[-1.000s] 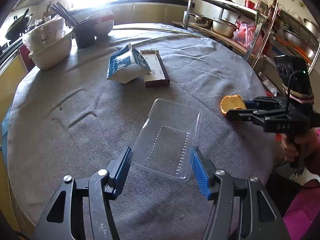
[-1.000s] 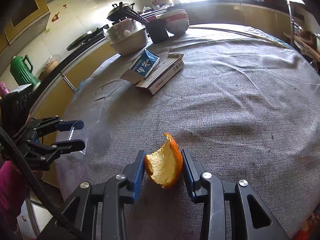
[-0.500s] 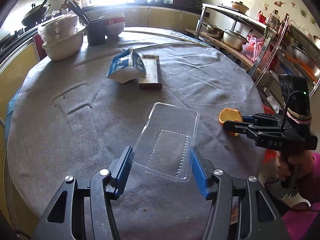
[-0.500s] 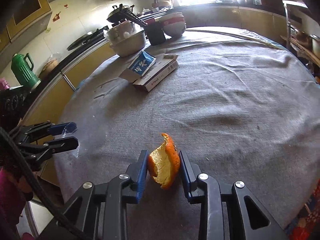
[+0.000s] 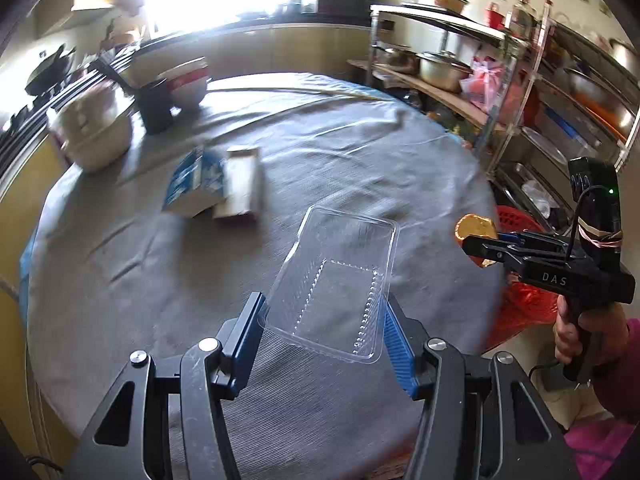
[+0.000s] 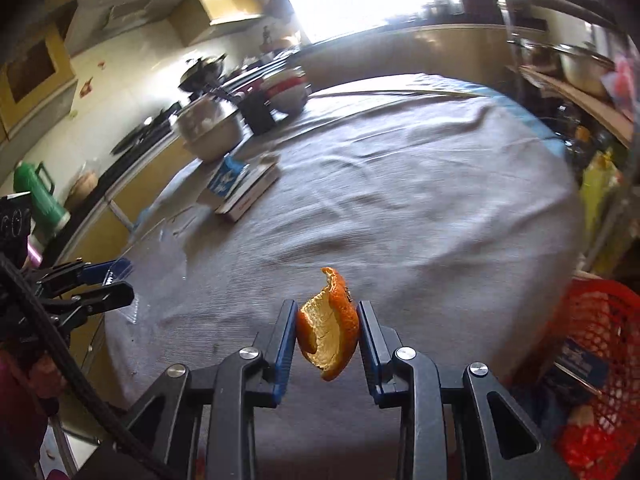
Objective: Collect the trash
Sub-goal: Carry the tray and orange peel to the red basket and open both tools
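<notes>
1. The left tool [image 5: 322, 322] is clamped on a clear plastic tray [image 5: 340, 280], one blue pad against each long side, and carries it tilted up above the near part of the round worktop [image 5: 120, 280].
2. The right tool [image 6: 327, 334] pinches a curl of orange peel [image 6: 330, 324] between its pads, pale inner side showing, held over the worktop's near edge.
3. A red mesh basket [image 6: 600, 320] stands on the floor just past the worktop's right edge, with some packaging already in it.
4. Farther across the grey cloth, a blue-and-white carton [image 5: 196, 184] leans on a flat box [image 5: 242, 188]; the two touch.
5. At the far left rim sit a pale lidded pot [image 5: 92, 136], a dark cup [image 5: 154, 106] and a bowl [image 5: 188, 84], close together.
6. From the left tool's side, the right tool hangs beyond the worktop's rim, above the basket.
</notes>
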Available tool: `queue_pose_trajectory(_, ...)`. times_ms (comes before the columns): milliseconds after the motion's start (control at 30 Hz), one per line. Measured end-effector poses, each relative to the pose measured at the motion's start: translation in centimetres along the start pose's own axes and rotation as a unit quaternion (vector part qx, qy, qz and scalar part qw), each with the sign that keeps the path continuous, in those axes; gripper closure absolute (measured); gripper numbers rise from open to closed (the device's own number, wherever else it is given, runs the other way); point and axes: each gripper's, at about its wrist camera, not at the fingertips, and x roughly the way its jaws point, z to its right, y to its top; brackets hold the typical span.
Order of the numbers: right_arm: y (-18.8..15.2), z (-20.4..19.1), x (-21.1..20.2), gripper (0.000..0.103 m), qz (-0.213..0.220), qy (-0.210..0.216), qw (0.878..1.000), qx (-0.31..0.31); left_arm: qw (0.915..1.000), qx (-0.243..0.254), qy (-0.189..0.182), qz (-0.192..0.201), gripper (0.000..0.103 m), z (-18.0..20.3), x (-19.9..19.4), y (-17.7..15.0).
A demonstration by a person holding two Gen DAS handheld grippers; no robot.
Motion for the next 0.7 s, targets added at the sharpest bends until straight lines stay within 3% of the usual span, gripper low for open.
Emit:
queue_pose_trajectory(233,-1.3,6.1,-5.8,0.071,0.036,-0.037,0.997,0.057,0.9979,0.055,-0.033,0.003,0.044,6.4,0.8,2.9)
queue_pose_trajectory(400,-3.2,11.0,-10.0,0.071,0.058,-0.063,0.99,0.112,0.9923,0.106,-0.065,0.003,0.044,12.3,1.8,4.8)
queue_pose_trajectory(600,-4.9,15.3,-14.0,0.067,0.083,-0.065,0.98,0.168,0.9837,0.141,-0.111,-0.001,0.044,18.5,3.5,7.3)
queue_pose_trajectory(667,-5.4,16.5,-15.0,0.055,0.095,-0.059,0.975,0.191,0.9816,0.151,-0.117,-0.004,0.041,20.4,4.1,7.8)
queue_pose_trajectory(700,-5.5,16.8,-15.3,0.033,0.101,-0.057,0.973,0.198,0.9807,0.154,-0.12,-0.007,0.041,21.0,4.3,8.0)
